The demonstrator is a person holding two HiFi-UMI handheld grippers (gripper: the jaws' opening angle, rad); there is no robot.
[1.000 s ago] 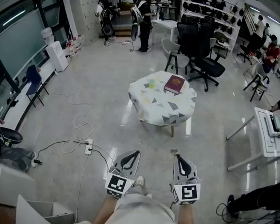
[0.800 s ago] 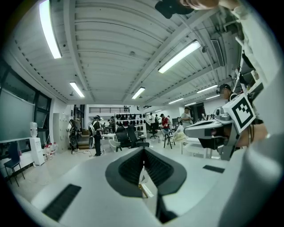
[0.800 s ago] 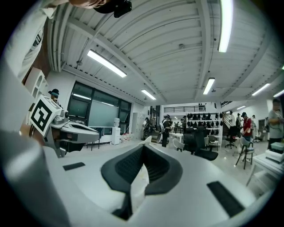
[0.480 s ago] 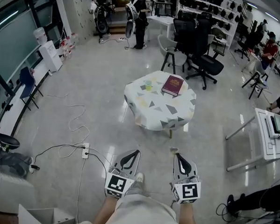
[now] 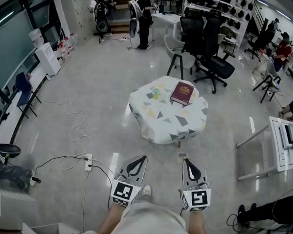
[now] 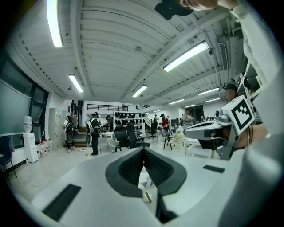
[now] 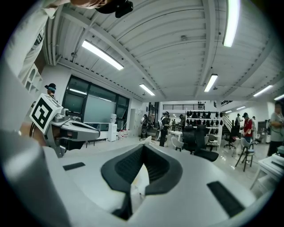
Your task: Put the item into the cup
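Beside the maroon book (image 5: 182, 92), a small pale-green cup (image 5: 157, 93) stands on triangle-patterned cloth (image 5: 168, 126); left gripper (image 5: 141, 161) and right gripper (image 5: 186, 163): jaws together, empty.

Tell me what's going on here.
A person holds a gripper in each hand, low in front of the body, some way short of a small cloth-covered table. The left gripper and right gripper both have their jaws together with nothing between them. On the table stand a green cup and, beside it, a red book. Nothing has been picked up or put into the cup yet.
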